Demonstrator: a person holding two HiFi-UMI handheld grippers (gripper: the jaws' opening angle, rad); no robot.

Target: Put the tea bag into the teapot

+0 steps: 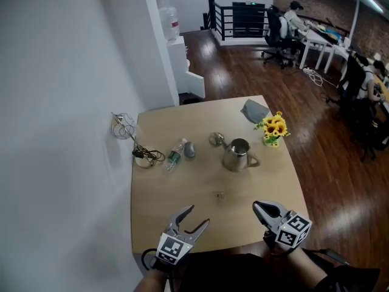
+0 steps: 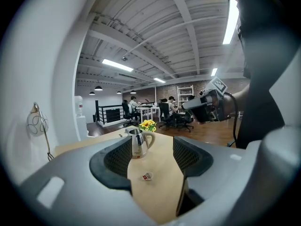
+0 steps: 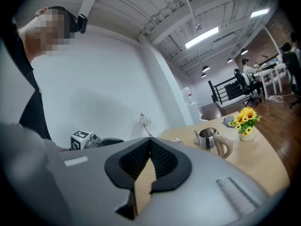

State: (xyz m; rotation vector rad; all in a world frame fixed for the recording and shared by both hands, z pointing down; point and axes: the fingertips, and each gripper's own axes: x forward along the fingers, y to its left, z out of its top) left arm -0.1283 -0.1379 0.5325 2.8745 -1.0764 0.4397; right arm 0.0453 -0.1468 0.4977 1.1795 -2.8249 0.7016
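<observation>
Steel teapot stands open-topped to take the tea bag lying at its 7 o'clock; I hold left gripper wide and empty, aimed at the tea bag, right gripper closed on nothing, in reserve.

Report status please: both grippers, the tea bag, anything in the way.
Left gripper open, empty. Right gripper shut, empty. Tea bag lies on table, between grippers and teapot, untouched. Nothing in the way.
</observation>
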